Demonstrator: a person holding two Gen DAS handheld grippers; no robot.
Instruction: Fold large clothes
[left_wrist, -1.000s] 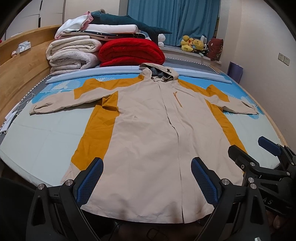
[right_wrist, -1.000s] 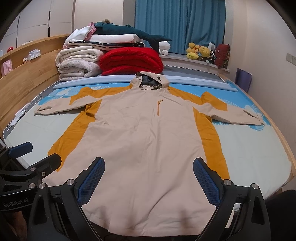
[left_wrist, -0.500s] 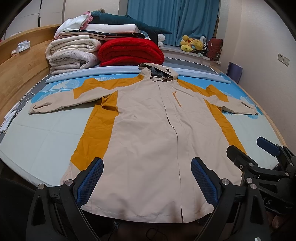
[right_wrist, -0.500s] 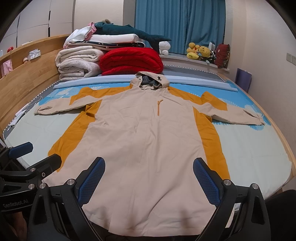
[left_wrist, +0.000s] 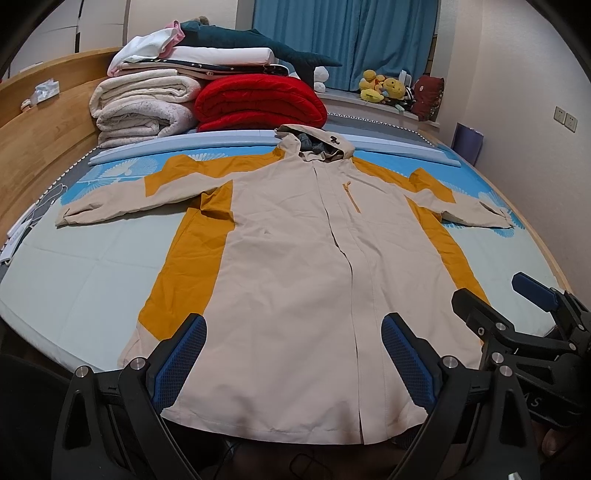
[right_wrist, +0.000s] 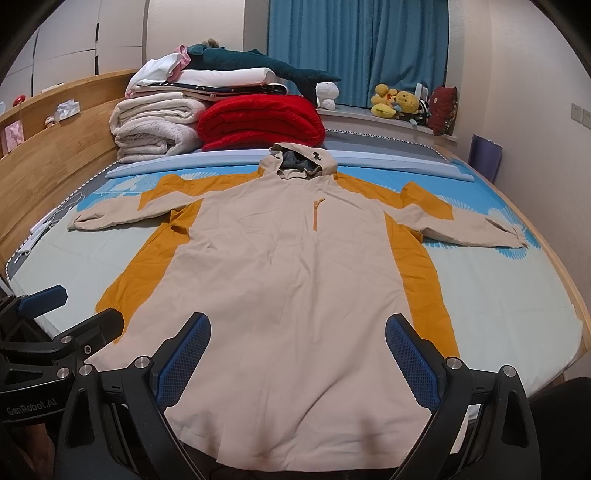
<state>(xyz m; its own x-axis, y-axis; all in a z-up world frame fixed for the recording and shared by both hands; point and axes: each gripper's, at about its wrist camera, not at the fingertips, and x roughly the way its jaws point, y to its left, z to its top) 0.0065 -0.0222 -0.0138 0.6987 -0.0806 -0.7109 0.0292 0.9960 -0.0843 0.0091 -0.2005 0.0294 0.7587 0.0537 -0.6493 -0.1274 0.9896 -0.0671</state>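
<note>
A long beige hooded coat (left_wrist: 295, 266) with mustard side panels lies flat and face up on the bed, sleeves spread to both sides, hood toward the far end; it also fills the right wrist view (right_wrist: 295, 280). My left gripper (left_wrist: 293, 350) hovers open above the coat's hem, holding nothing. My right gripper (right_wrist: 297, 354) is open too, above the hem a little further right. The right gripper (left_wrist: 517, 306) shows at the right edge of the left wrist view, and the left gripper (right_wrist: 70, 314) at the left edge of the right wrist view.
The bed (left_wrist: 92, 280) has a pale blue sheet and a wooden headboard (left_wrist: 48, 122) on the left. Folded white blankets (left_wrist: 144, 107) and a red quilt (left_wrist: 258, 101) are stacked at the far end. Plush toys (left_wrist: 384, 88) sit on the window ledge before blue curtains (left_wrist: 343, 37).
</note>
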